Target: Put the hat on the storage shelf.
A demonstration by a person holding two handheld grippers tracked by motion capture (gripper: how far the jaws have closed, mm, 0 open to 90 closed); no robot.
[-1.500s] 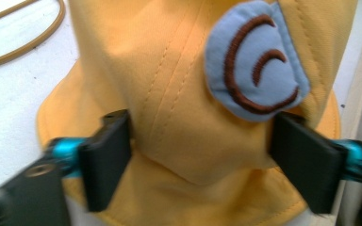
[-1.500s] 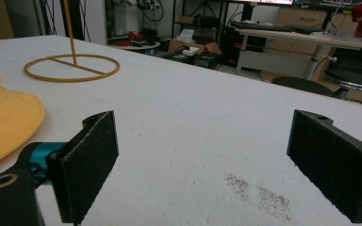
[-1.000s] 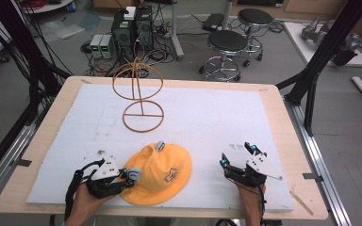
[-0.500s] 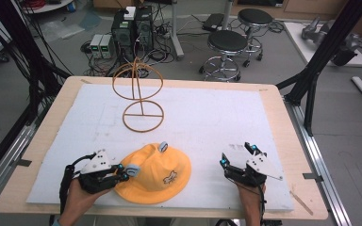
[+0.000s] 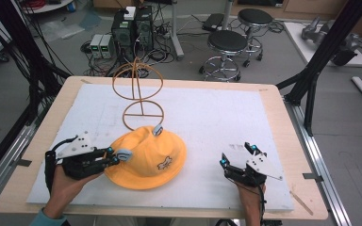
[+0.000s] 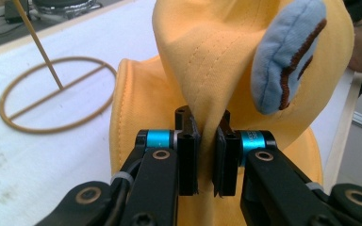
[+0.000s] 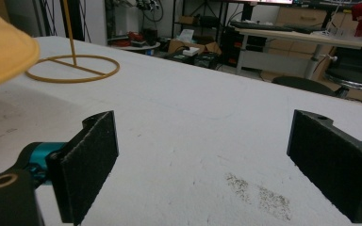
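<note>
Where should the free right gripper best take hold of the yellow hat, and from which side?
Probably the brim on the hat's right side, coming in level from the right gripper. That thin edge faces its open jaws; the left gripper pinches the opposite side.

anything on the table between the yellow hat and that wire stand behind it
Nothing visible. The left gripper is shut on the brim of the yellow hat, and the wire stand rises just beyond it, with bare white mat around its ring base.

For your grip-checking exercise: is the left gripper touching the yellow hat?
Touching. In the left gripper view, the left gripper has its jaws closed on a fold of the yellow hat, fabric pinched between both pads.
</note>
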